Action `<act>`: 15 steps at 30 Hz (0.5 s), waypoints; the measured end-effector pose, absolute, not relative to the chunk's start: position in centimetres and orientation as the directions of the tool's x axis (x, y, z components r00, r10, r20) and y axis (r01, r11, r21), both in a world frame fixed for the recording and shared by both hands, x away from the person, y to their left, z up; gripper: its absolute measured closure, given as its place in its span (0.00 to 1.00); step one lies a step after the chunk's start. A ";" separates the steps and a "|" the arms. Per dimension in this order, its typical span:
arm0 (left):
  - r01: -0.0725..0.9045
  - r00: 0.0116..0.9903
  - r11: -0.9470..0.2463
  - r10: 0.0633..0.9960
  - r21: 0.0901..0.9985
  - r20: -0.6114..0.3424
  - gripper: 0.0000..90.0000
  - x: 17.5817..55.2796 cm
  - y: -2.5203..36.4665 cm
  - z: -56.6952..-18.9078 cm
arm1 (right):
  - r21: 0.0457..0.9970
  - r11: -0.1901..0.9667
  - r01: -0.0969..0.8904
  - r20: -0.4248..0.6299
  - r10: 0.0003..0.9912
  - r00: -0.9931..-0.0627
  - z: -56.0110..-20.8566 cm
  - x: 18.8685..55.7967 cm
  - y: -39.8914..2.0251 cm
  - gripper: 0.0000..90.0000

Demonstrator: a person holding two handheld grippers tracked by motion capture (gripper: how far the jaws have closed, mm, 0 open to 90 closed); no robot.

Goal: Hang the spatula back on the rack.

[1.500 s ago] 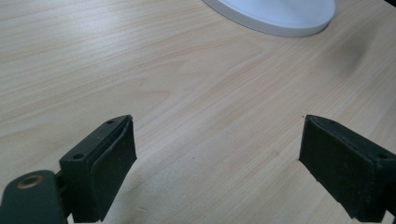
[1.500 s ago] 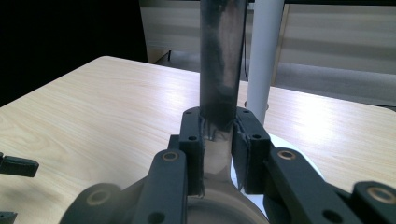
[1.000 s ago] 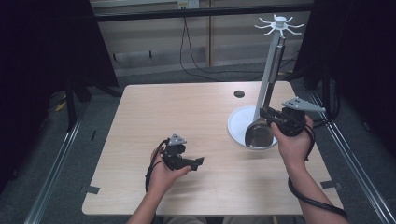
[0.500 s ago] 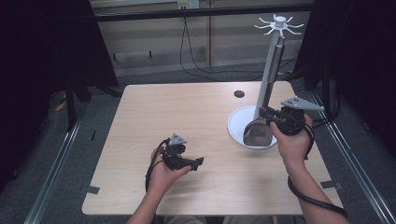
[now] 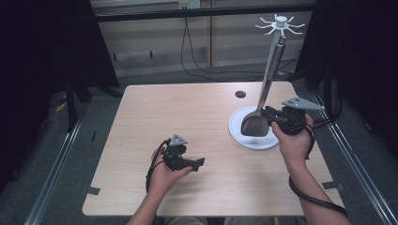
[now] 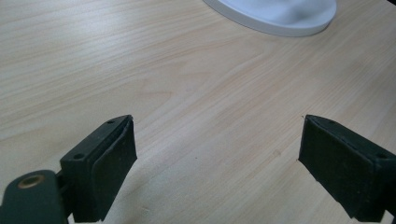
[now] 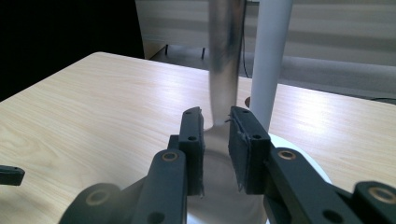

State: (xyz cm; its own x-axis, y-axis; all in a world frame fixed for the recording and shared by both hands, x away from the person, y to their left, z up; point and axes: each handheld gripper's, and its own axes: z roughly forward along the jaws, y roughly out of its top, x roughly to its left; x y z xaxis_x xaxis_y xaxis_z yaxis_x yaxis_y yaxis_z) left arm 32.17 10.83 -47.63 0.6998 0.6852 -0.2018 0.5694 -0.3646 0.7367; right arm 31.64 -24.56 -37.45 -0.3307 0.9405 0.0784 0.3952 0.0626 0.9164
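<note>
- Light wood table (image 5: 187, 122), dark curtains either side, cables on the far floor.
- White hook stand (image 5: 280, 21) rises from a round base (image 5: 239, 133) at right.
- Steel spatula (image 5: 256, 125) hangs from it, long axis near-vertical, blade low over the base.
- Right gripper (image 7: 215, 140) clenched on the blade, just beside it at right.
- Left gripper (image 6: 215, 158) released, resting near-left, well apart.
</note>
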 end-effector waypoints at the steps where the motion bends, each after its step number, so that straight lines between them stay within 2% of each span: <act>1: 0.569 0.700 -0.365 0.685 0.737 -0.201 0.12 32.2 10.8 -47.6 | 0.917 0.066 0.394 0.074 0.941 -0.330 -37.4 31.7 -24.6 0.84; 8: 0.568 0.701 -0.367 0.685 0.737 -0.198 0.12 32.1 10.9 -47.6 | 0.916 0.080 0.393 0.063 0.939 -0.338 -37.2 31.7 -24.5 0.79; 15: 0.564 0.703 -0.366 0.683 0.740 -0.199 0.12 32.1 10.9 -47.5 | 0.910 0.088 0.406 0.060 0.939 -0.337 -37.6 30.8 -24.9 0.61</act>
State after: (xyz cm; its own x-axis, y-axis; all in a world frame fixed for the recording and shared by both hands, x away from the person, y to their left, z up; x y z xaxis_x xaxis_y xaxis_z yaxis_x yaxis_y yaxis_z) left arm 32.11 10.91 -47.52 0.7032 0.6826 -0.1989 0.5645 -0.3658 0.7399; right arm 30.84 -24.87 -37.65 -0.3373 0.9395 0.0599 0.4061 0.0878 0.9096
